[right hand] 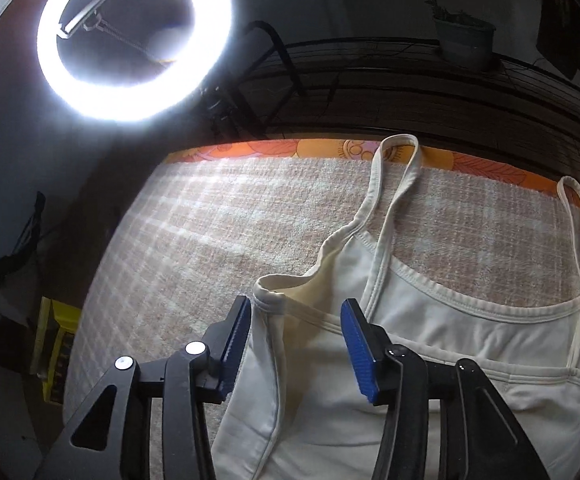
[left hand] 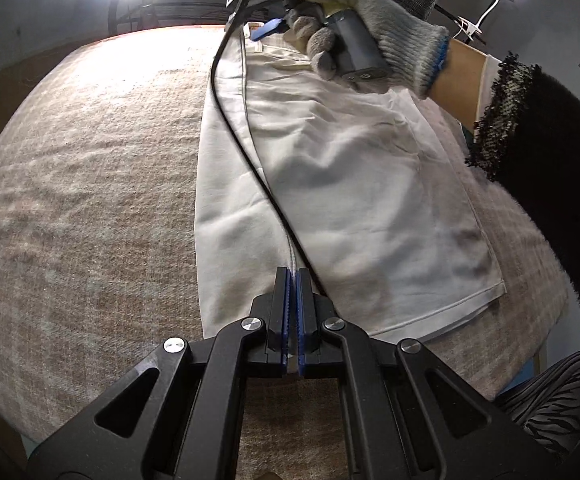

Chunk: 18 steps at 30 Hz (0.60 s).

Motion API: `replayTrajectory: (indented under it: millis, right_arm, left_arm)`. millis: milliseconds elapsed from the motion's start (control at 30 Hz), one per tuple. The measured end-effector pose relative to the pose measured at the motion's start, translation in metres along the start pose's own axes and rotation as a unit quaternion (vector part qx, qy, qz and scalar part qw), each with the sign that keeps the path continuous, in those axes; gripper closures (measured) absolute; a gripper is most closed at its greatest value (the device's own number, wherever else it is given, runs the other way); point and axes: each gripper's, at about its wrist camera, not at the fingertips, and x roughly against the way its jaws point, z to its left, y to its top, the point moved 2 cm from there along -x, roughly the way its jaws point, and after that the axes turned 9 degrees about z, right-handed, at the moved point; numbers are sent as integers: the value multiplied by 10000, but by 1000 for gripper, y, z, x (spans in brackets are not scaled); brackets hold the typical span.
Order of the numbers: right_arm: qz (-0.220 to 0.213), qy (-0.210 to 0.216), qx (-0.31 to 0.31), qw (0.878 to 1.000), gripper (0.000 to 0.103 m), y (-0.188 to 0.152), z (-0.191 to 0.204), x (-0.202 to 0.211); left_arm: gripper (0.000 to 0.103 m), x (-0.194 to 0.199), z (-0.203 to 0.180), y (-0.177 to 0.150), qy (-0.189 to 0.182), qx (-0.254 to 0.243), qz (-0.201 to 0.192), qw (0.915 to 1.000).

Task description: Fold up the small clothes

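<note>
A white camisole top (left hand: 350, 184) lies on a beige checked blanket (left hand: 81, 184), one side folded over lengthwise. My left gripper (left hand: 292, 276) is shut at the hem end, on the folded edge of the top. My right gripper (right hand: 294, 312) is open above the armhole corner (right hand: 269, 292) at the strap end, its blue pads (right hand: 356, 340) either side of the fabric. Two thin straps (right hand: 394, 184) reach toward the far blanket edge. In the left wrist view the right gripper (left hand: 267, 30) shows at the far end, held by a gloved hand (left hand: 370, 20).
A black cable (left hand: 241, 148) trails across the top. A ring light (right hand: 133, 40) glares beyond the table. An orange patterned cloth edge (right hand: 290, 150) borders the far side. A plant pot (right hand: 464, 38) stands on a dark shelf behind. The person's dark sleeve (left hand: 538, 128) is at right.
</note>
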Motion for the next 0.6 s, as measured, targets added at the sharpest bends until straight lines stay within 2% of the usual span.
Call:
replayTrajectory:
  millis: [33, 67, 100, 300, 367, 600]
  right_arm:
    - [46, -32, 57, 10000, 87, -1, 4, -4]
    - [43, -107, 88, 9999, 92, -2, 6, -6]
    - [34, -193, 112, 9997, 101, -3, 8, -7]
    - [-132, -317, 191, 9992, 103, -5, -12, 19]
    - [-134, -503, 210, 9984, 103, -8, -25, 28]
    - [130, -903, 60, 9958, 103, -20, -55, 4]
  left_arm:
    - [103, 1, -1, 0, -1, -23, -14, 10000]
    - [103, 2, -3, 0, 12, -57, -35, 10000]
    - [103, 1, -5, 0, 17, -79, -48, 10000]
    - [103, 9, -11, -2, -253, -128, -67, 9996]
    - [103, 8, -15, -2, -313, -166, -50, 9994]
    - [103, -14, -35, -1, -355, -274, 234, 9987]
